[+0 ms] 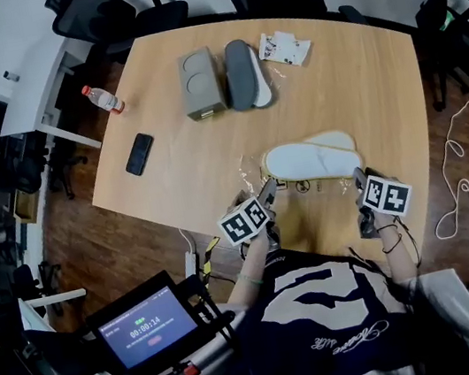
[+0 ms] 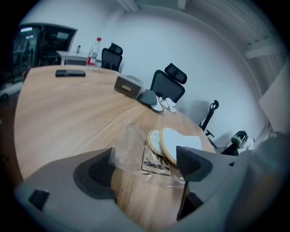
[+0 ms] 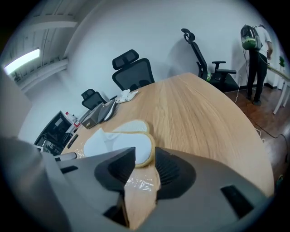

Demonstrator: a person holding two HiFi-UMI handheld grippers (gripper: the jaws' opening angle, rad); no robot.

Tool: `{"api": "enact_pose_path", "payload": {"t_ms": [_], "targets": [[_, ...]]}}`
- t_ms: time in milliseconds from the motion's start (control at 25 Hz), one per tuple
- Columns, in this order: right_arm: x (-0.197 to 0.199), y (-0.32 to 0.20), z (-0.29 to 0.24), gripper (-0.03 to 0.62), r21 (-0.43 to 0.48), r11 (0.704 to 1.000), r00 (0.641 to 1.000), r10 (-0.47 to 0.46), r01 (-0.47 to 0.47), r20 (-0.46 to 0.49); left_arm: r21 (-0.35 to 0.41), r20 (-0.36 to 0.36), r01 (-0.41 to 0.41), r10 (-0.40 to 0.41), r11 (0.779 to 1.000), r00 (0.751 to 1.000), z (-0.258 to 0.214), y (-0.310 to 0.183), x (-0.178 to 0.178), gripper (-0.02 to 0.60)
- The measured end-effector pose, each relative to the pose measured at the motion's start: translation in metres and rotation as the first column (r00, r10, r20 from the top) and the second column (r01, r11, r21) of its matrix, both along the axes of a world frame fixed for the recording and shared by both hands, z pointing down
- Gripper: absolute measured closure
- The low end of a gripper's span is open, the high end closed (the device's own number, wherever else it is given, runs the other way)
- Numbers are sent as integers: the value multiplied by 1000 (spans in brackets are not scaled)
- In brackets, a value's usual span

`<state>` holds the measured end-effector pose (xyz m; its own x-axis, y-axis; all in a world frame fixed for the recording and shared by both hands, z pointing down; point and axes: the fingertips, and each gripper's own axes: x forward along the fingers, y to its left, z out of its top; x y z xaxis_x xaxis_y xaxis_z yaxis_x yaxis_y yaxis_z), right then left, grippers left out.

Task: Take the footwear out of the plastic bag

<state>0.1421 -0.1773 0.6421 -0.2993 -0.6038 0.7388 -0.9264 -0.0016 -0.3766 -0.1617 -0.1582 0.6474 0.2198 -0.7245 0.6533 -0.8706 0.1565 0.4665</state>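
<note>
The two tongs hang low over the near edge of the tabletop (image 1: 210, 150), one at each end of a clear bag (image 1: 252, 168) that lies flat with white slippers (image 1: 310, 160) in it. The left tongs (image 1: 267, 192) gape wide. The bag's loose printed end lies between them, neither pad pressing it, with the slippers just beyond. The right tongs (image 1: 360, 180) are parted less. A bit of bag film sits in the gap, and the slippers' rounded end is right at their tips.
</note>
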Motion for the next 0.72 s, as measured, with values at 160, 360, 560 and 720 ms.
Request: {"api": "enact_pose_path", "payload": {"t_ms": [160, 360, 560, 720], "targets": [[-4, 0, -14, 464, 37, 999, 999, -17, 15, 45, 65, 107, 43, -49, 997, 993, -15, 6, -13, 166], [-16, 7, -35, 464, 92, 992, 992, -92, 84, 86, 97, 73, 85, -92, 992, 993, -31, 18, -4, 167], [-30, 22, -61, 464, 160, 973, 972, -190, 168, 139, 141, 94, 130, -144, 981, 985, -48, 46, 3, 170], [-41, 47, -78, 464, 202, 947, 944, -284, 249, 168, 205, 15, 185, -193, 961, 981, -65, 71, 17, 252]]}}
